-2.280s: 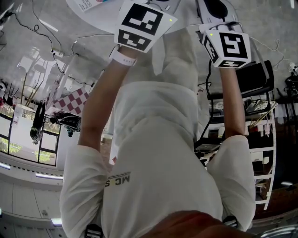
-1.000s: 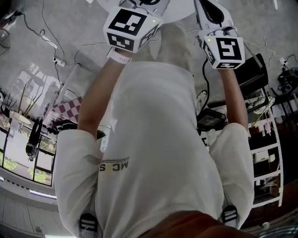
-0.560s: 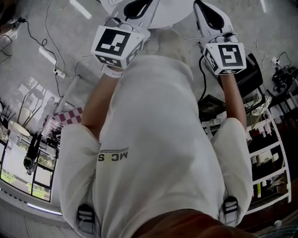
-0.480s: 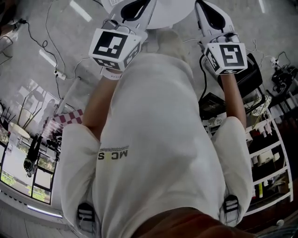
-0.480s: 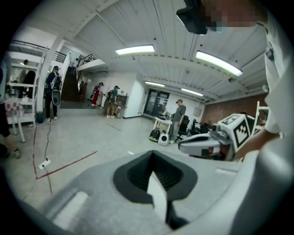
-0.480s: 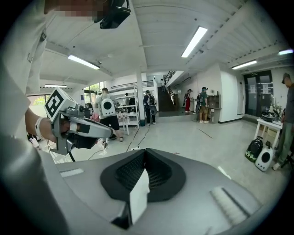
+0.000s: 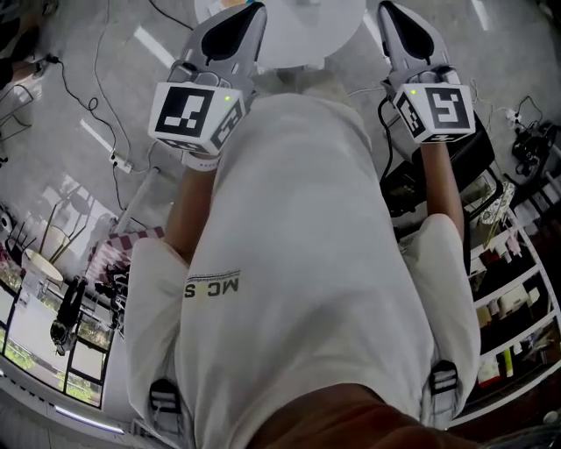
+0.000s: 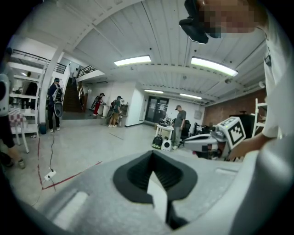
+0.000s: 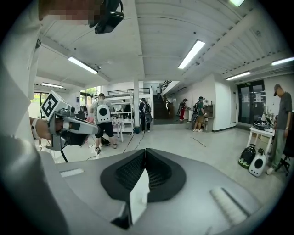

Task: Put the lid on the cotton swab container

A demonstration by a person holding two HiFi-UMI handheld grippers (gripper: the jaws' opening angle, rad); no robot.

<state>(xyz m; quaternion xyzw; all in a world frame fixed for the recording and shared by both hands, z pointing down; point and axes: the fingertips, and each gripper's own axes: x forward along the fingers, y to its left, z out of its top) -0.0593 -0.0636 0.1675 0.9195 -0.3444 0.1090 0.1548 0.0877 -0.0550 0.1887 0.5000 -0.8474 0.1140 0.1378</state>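
Both tools are clenched empty, jaws pressed together: the left tool (image 8: pixel 154 158) and the right tool (image 9: pixel 144 153). In the head view they are held up on either side of a white round desk (image 7: pixel 307 26). No view shows the cotton swab container or its lid, so their position relative to the tools cannot be told.

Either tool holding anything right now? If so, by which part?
Nothing is held. The left tool and the right tool each have their jaws closed flat against each other, with nothing between them.
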